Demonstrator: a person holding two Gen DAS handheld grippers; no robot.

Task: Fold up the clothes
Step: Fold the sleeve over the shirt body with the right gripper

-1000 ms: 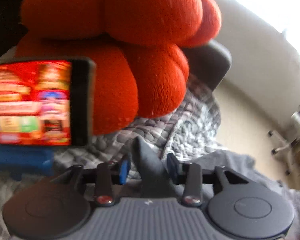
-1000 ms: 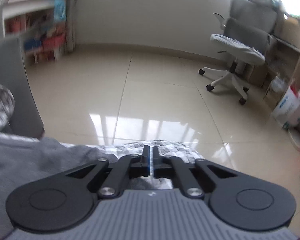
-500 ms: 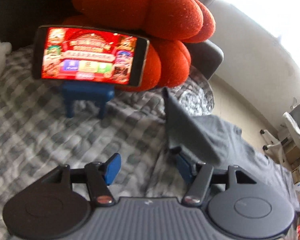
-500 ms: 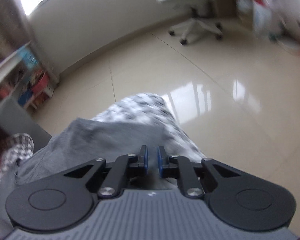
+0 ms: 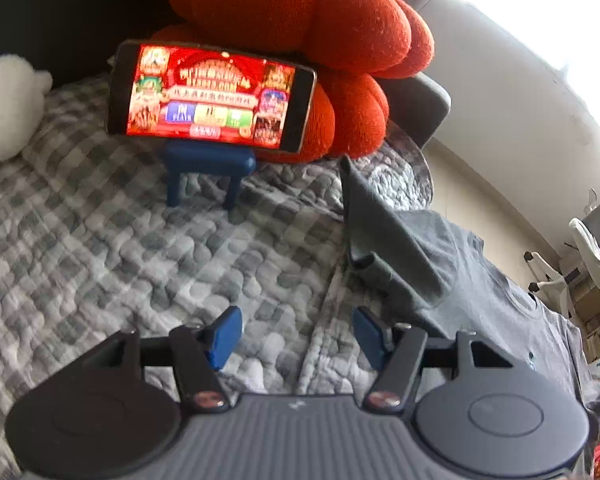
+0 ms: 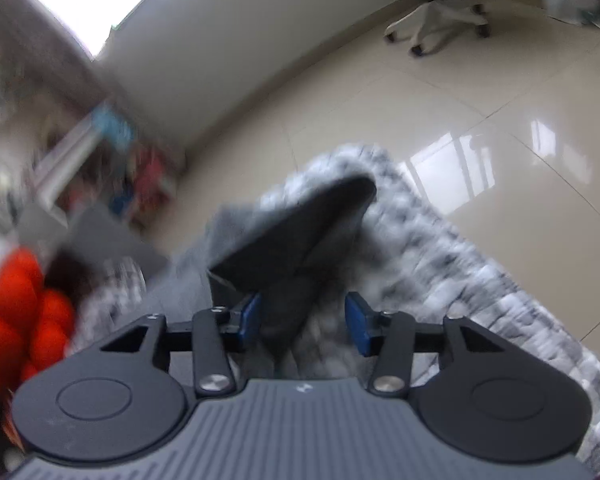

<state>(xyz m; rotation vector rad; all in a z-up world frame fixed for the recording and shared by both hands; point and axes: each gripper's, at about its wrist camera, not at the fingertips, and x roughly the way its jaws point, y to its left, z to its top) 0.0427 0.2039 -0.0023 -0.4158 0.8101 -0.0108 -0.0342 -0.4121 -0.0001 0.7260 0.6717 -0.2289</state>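
Observation:
A grey T-shirt point(image 5: 480, 280) lies spread on a grey-and-white checked quilt point(image 5: 100, 248), its near corner folded up in a peak. My left gripper point(image 5: 296, 336) is open and empty over the quilt, just left of the shirt. In the blurred right wrist view, a dark fold of the shirt point(image 6: 296, 232) stands up ahead of my right gripper point(image 6: 304, 320), which is open with cloth lying between the jaws, not clamped.
A phone point(image 5: 212, 96) with a lit red screen stands on a blue holder point(image 5: 204, 172) before an orange plush cushion point(image 5: 320, 40). A white plush point(image 5: 4, 108) lies far left. An office chair point(image 6: 440, 20) stands on the tiled floor beyond the quilt's edge.
Both grippers opened and let go of the shirt. The left one pulled back from the cushion and phone; the right one swung left, and the released shirt edge now stands ahead of it.

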